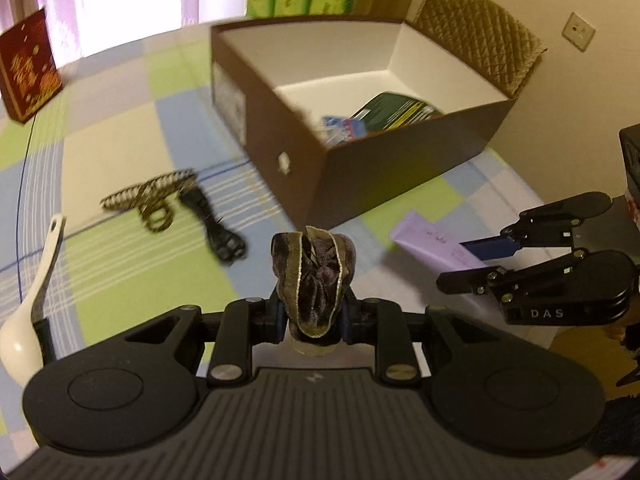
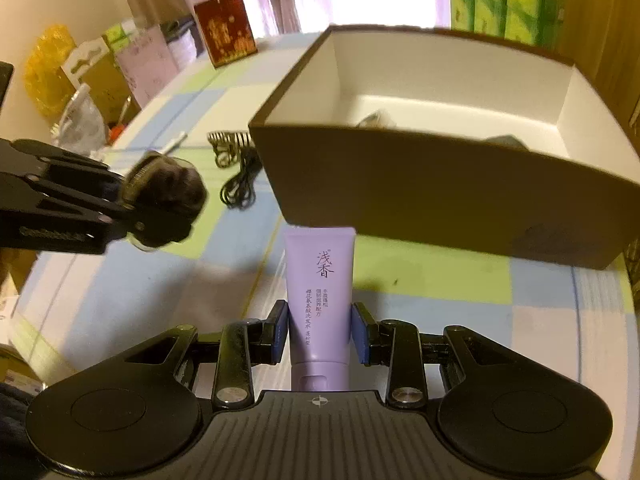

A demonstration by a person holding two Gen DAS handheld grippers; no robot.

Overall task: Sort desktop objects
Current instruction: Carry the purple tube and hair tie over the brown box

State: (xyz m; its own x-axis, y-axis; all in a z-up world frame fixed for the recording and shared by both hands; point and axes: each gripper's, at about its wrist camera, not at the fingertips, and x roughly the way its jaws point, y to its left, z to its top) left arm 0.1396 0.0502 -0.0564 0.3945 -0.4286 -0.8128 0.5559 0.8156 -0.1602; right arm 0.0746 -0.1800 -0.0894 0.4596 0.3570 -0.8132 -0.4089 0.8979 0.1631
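Observation:
My left gripper [image 1: 312, 312] is shut on a dark velvet scrunchie [image 1: 314, 276] with gold trim, held above the table short of the brown box [image 1: 360, 168]. It also shows in the right wrist view [image 2: 164, 196]. My right gripper [image 2: 320, 330] has its pads on both sides of a lilac tube [image 2: 320, 292] that lies on the cloth just before the box [image 2: 440, 200]. The tube also shows in the left wrist view [image 1: 432, 242], with the right gripper [image 1: 480, 266] around it. The box holds a dark green packet [image 1: 394, 112] and a blue item [image 1: 344, 126].
A gold hair claw [image 1: 150, 196], a coiled black cable [image 1: 218, 228] and a white spoon [image 1: 30, 304] lie on the checked cloth at left. A red box [image 1: 28, 68] stands at the far left. A quilted chair back [image 1: 484, 36] is behind the brown box.

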